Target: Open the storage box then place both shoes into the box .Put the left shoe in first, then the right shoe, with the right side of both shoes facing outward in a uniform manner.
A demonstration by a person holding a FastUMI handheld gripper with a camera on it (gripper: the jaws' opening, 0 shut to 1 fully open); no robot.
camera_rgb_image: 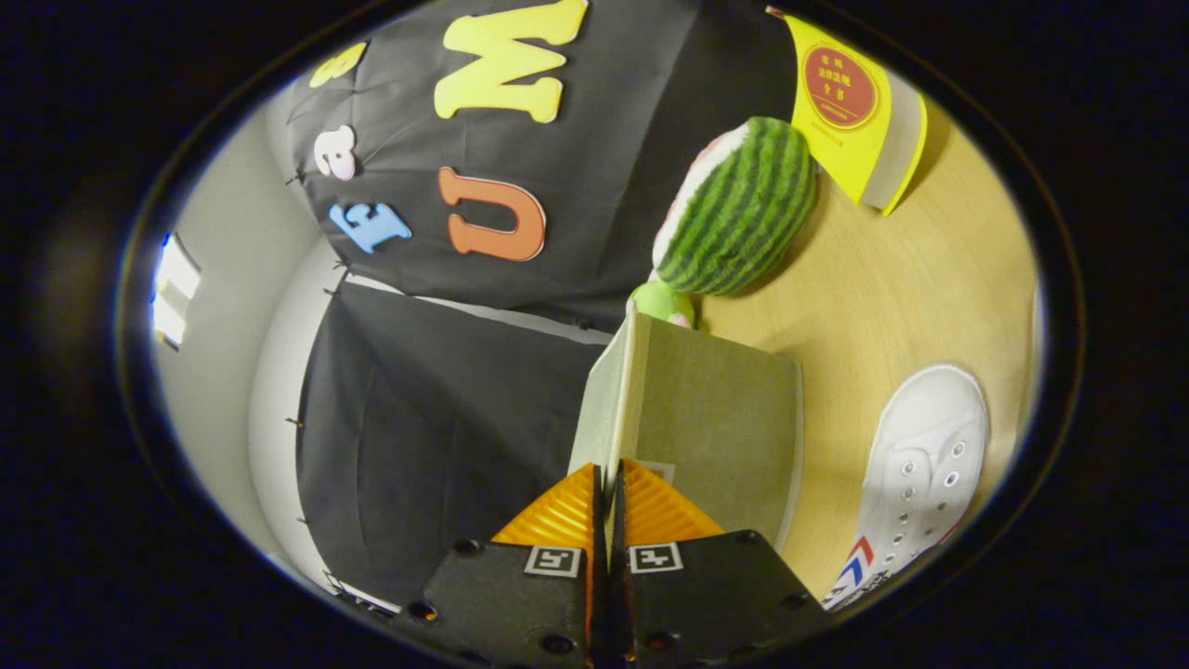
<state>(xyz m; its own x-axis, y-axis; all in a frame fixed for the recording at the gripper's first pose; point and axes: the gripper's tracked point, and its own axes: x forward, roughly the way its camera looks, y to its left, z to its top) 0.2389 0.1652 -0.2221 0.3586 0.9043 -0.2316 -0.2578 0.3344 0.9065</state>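
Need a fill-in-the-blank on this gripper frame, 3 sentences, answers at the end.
The gripper is shut on the storage box's ____, a thin panel pinched between both fingers.
Past the box sits a plush ____ slice.
Beside the box on the wooden table lies a white ____.
Answers: lid; watermelon; shoe

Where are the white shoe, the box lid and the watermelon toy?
white shoe (929, 446): gripper view, on its toe cap.
box lid (715, 427): gripper view, on its flat panel.
watermelon toy (743, 209): gripper view, on its striped rind.
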